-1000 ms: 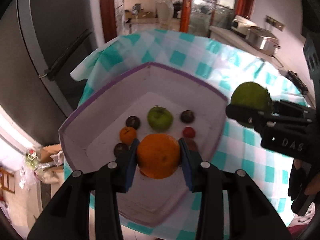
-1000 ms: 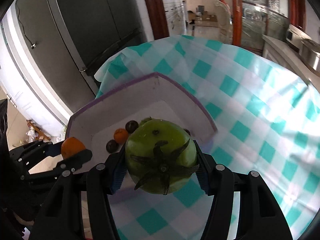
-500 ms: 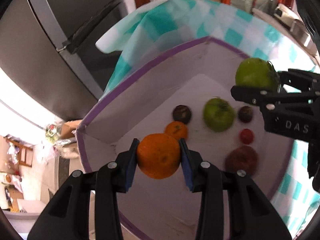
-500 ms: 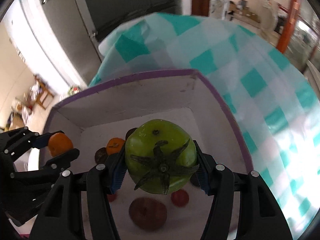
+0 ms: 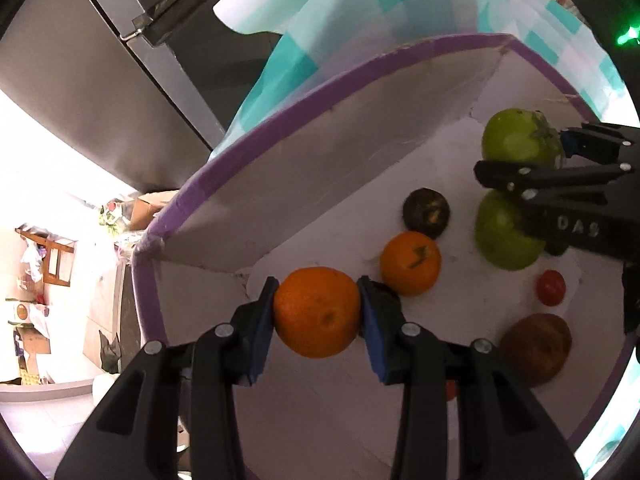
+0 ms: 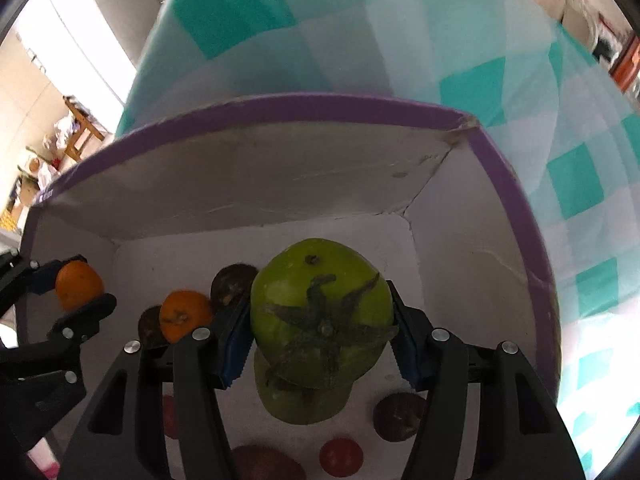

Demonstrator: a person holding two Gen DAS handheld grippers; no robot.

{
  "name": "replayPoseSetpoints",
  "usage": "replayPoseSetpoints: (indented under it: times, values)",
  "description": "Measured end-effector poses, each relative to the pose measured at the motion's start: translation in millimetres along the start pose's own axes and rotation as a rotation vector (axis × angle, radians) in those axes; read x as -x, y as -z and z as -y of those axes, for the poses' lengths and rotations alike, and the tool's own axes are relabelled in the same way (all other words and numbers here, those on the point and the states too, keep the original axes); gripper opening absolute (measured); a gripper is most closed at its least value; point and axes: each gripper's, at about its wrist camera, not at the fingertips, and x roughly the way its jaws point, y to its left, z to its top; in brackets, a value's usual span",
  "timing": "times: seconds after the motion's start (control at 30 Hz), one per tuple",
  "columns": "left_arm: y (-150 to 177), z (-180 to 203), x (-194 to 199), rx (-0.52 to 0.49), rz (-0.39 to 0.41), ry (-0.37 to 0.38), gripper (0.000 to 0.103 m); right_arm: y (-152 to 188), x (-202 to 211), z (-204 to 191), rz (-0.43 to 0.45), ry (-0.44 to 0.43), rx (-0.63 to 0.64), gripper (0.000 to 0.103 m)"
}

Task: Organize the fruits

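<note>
1. The left gripper (image 5: pixel 318 312) has its blue-padded fingers (image 5: pixel 262 328) clenched on an orange (image 5: pixel 317 312), held above the near-left part of the box floor.
2. The right gripper (image 6: pixel 322 336) has its fingers (image 6: pixel 236 340) clamped on a green tomato (image 6: pixel 320 308), calyx facing the camera, above the middle of the box.
3. Directly beneath that tomato lies a second green fruit (image 6: pixel 302 398) on the box floor, mostly hidden by the held one.
4. In the left wrist view a small orange (image 5: pixel 410 263) lies just beside the left gripper's right finger, with a dark round fruit (image 5: pixel 426 213) just behind it.
5. Further right in that view sit a small red fruit (image 5: pixel 551 288) and a brownish-red fruit (image 5: pixel 536 350); the right gripper's black body covers part of the green fruit on the floor.
6. In the right wrist view another dark fruit (image 6: pixel 398 416) lies near the right finger.
7. All the fruit lies inside a white cardboard box with a purple rim (image 5: pixel 280 120), whose tall walls stand close around both grippers.
8. The box rests on a desk covered with a teal-and-white checked cloth (image 6: pixel 572 184).
9. A grey refrigerator (image 5: pixel 100 92) stands beyond the desk.
</note>
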Motion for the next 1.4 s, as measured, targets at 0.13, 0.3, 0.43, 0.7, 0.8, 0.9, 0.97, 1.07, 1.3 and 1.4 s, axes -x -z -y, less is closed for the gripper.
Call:
replayPoseSetpoints:
  times: [0.13, 0.3, 0.43, 0.7, 0.8, 0.9, 0.97, 1.07, 1.3, 1.4]
  values:
    - [-5.8, -5.4, -7.1, 0.011, -0.009, 0.007, 0.04, -5.3, -9.7, 6.8, -0.009, 0.024, -0.003, 0.058]
    - [-7.3, -8.8, -10.9, 0.015, -0.024, 0.034, 0.041, -7.0, -25.3, 15.5, -0.038, 0.008, -0.04, 0.058]
    - [-6.3, -10.8, -11.8, 0.014, -0.033, 0.059, 0.043, -11.2, -29.2, 27.9, -0.058, 0.002, -0.067, 0.059]
    - [-1.5, -2.6, 18.7, -0.065, 0.095, 0.086, 0.093, -16.0, -1.5, 27.0, 0.005, -0.057, -0.094, 0.078]
    - [-0.6, -8.4, 43.5, -0.045, 0.202, 0.084, 0.097, -11.1, 28.9, 21.3, 0.072, -0.024, -0.079, 0.084]
    - [7.9, -21.6, 80.7, -0.014, 0.327, 0.062, 0.101, 10.5, 75.4, 16.7, 0.177, -0.005, -0.104, 0.087]
    - [11.9, -28.9, 98.1, -0.014, 0.379, 0.01, 0.101, 29.1, 100.3, 14.4, 0.231, 0.021, -0.131, 0.087]
    - [20.2, -37.5, 124.6, -0.001, 0.45, -0.039, 0.101, 59.6, 132.1, 5.6, 0.288, 0.066, -0.199, 0.087]
    - [18.5, -64.6, 118.8, 0.014, 0.337, 0.105, 0.101, 119.4, 158.2, -13.1, 0.254, 0.201, -0.508, 0.087]
    - [23.2, -68.9, 100.3, -0.004, 0.241, 0.173, 0.101, 131.6, 148.8, -26.9, 0.179, 0.237, -0.589, 0.087]
